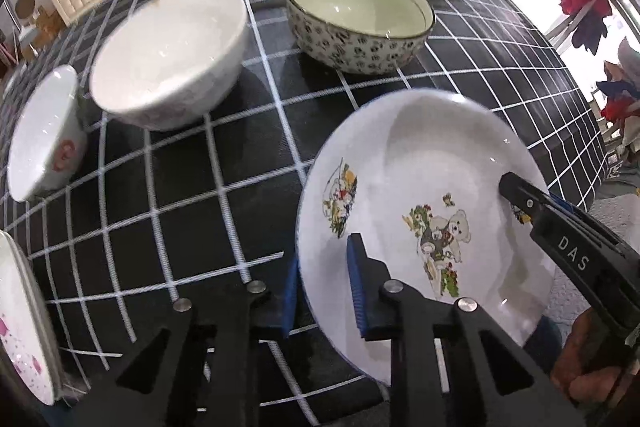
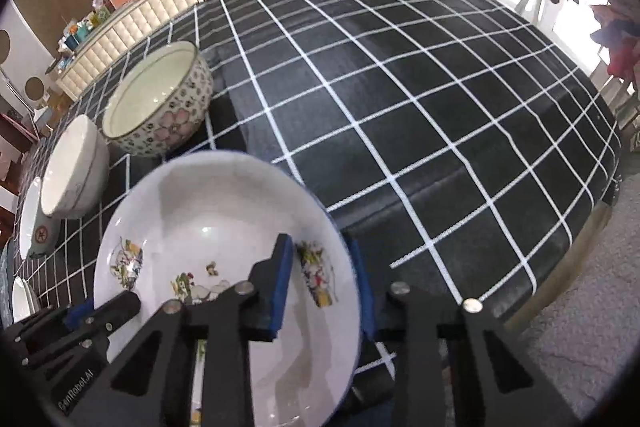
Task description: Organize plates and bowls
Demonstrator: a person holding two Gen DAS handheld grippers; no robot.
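Note:
A white deep plate [image 1: 420, 163] printed with bears and flowers lies at the near edge of the table. My left gripper [image 1: 322, 291] is shut on its left rim, one blue pad inside the plate and one outside. My right gripper [image 2: 320, 287] is shut on the opposite rim [image 2: 354, 283] in the same way. Each view shows the other gripper's black finger resting on the far side of the plate [image 2: 224, 211]. Behind it stand a plain white bowl [image 1: 168, 59], a flower-patterned bowl [image 1: 360, 23] and a small bowl with a red mark [image 1: 44, 135].
A plate with pink flowers [image 1: 20, 319] sits at the lower left. The table wears a black cloth with white checks [image 2: 420, 99]. Its right edge drops to a grey carpet [image 2: 580, 327]. Cluttered shelves and a white padded bench [image 2: 132, 23] stand behind.

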